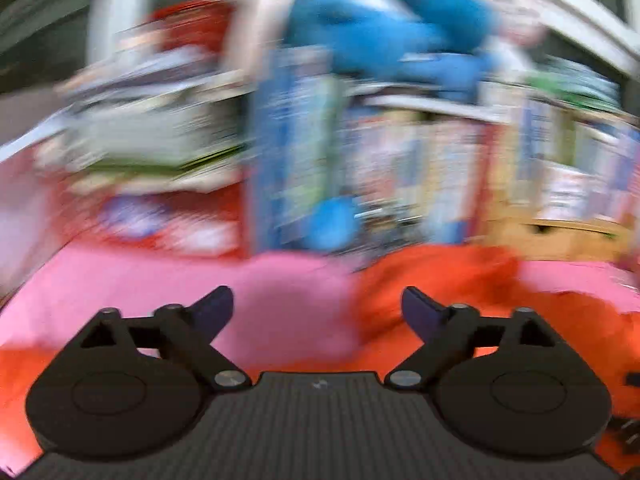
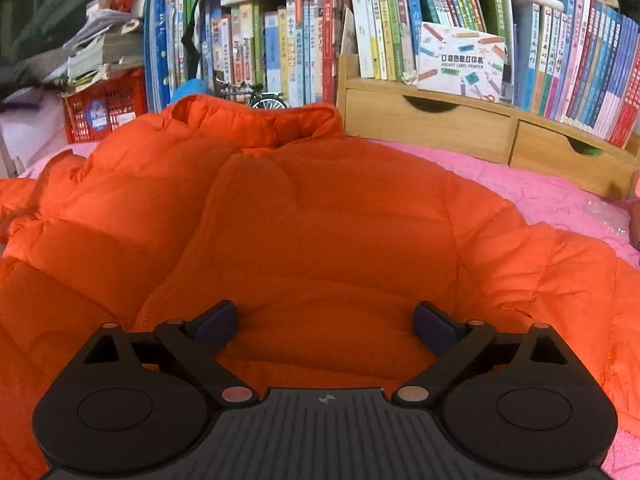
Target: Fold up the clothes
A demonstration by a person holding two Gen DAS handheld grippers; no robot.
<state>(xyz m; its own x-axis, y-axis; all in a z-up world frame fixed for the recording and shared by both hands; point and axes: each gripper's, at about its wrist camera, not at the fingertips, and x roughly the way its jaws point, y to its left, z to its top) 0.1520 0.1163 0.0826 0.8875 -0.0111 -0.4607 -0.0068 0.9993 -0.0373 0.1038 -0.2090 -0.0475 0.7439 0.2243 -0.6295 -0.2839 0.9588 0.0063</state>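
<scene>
Orange puffer jacket (image 2: 320, 216) lies spread on pink bedcover (image 2: 540, 196), collar toward bookshelf (image 2: 280, 48). Right gripper (image 2: 325, 326) wide open over it, empty. Left gripper (image 1: 318, 310) likewise open, empty. Jacket looks light, puffy, slippery; likely best pinched at hem or sleeve seam.

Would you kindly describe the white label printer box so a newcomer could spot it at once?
Behind the orange puffer jacket, a pale wooden two-drawer desk shelf holds a row of upright books. The white label printer box leans against them, the only item facing outward, printed with coloured pencils.
</scene>
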